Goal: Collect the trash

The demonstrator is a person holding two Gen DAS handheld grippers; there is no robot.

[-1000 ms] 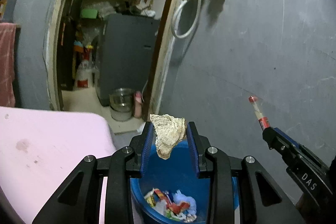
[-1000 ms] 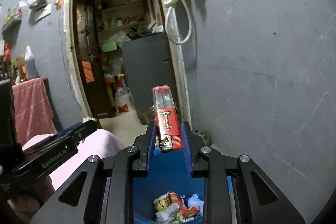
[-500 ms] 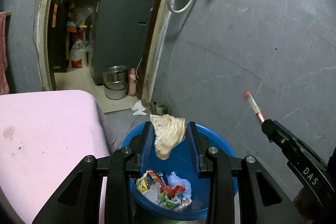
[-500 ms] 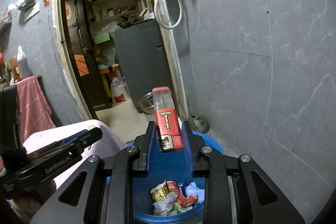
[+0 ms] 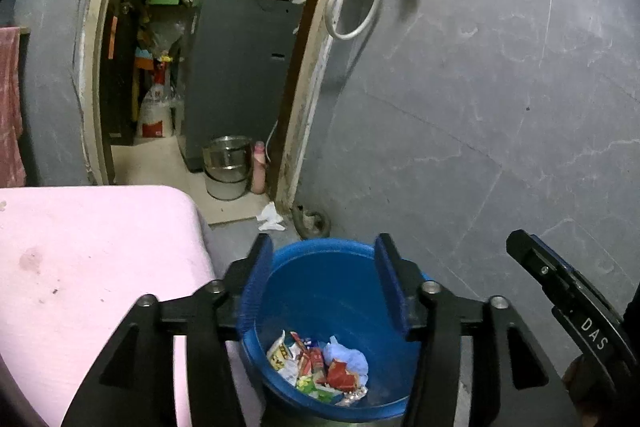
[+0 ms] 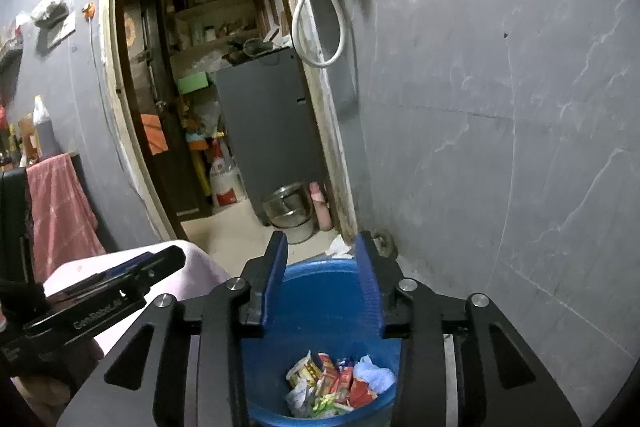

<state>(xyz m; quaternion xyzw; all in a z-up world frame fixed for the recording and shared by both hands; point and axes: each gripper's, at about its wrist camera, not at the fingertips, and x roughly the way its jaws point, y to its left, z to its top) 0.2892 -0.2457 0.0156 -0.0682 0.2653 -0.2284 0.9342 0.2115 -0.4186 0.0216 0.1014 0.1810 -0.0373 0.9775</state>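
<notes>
Left wrist view: left hand-held gripper [image 5: 324, 277] over blue bin [image 5: 320, 291], lower centre; jaws opening, nothing between. Right wrist view: right hand-held gripper [image 6: 320, 277] likewise opening, empty, above same bin. Trash pile [image 5: 320, 367] on bin floor, lower frame. Judged: release step. Advisable to keep both over bin mouth till jaws fully apart. Readable: "DAS" at lower right of left view; "GenRobot.AI" at lower left of right view.
</notes>
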